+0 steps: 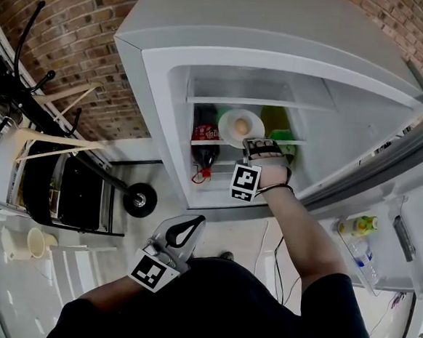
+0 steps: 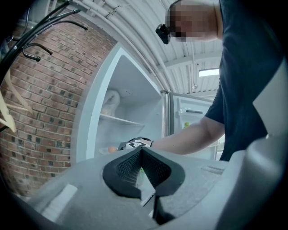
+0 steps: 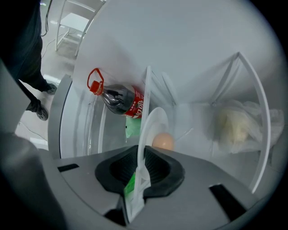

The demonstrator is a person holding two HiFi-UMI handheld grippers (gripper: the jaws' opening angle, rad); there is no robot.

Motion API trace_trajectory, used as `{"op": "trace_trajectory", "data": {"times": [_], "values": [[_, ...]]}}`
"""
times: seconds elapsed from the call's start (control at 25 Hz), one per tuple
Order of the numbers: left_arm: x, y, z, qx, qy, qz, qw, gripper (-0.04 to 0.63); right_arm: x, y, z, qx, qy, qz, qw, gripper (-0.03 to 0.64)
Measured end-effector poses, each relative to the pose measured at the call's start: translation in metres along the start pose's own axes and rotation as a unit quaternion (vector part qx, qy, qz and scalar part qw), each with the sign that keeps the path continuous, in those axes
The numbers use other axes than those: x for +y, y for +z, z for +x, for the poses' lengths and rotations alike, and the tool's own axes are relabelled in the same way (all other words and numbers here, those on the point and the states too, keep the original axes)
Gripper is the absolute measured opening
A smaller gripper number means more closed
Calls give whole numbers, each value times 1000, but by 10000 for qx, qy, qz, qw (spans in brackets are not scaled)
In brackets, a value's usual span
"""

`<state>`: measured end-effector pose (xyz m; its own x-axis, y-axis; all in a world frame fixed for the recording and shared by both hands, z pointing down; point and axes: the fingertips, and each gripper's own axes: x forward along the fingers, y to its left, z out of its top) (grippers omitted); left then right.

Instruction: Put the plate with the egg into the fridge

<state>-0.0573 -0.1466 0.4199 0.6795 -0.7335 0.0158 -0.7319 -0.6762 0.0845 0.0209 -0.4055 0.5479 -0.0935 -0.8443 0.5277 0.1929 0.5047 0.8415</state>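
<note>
The white plate (image 1: 239,116) with a brown egg (image 1: 241,127) lies on the middle shelf of the open fridge (image 1: 168,74). My right gripper (image 1: 256,142) reaches in at the plate's near rim. In the right gripper view the plate (image 3: 155,120) stands edge-on between the jaws of that gripper (image 3: 140,152), with the egg (image 3: 163,141) just beyond. The pads sit a little off the rim, so the gripper is open. My left gripper (image 1: 192,226) hangs low outside the fridge near my body. In its own view the left gripper (image 2: 141,151) is shut and holds nothing.
A cola bottle (image 1: 206,139) lies left of the plate and a green pack (image 1: 277,122) sits to its right. A white bag (image 3: 236,123) is on the shelf above. Bottles (image 1: 358,226) stand in the open door at right. A rack with hangers (image 1: 53,145) stands left of the fridge.
</note>
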Motion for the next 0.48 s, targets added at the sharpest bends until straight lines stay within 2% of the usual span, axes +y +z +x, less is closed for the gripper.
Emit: {"op": "trace_trajectory", "data": {"times": [0.08, 0.16, 0.28, 0.48], "values": [[0, 0, -1, 2, -7, -1, 10000, -3, 1, 1, 0, -15, 3, 24, 10000, 51], [0, 1, -1, -6, -18, 7, 10000, -3, 2, 0, 0, -8, -2, 60, 10000, 94], [-1, 2, -1, -17, -34, 21, 10000, -3, 3, -2, -1, -11, -86, 130, 9999, 124], [-2, 3, 0, -27, -68, 26, 10000, -3, 5, -4, -15, -69, -219, 366, 9991, 147]]}}
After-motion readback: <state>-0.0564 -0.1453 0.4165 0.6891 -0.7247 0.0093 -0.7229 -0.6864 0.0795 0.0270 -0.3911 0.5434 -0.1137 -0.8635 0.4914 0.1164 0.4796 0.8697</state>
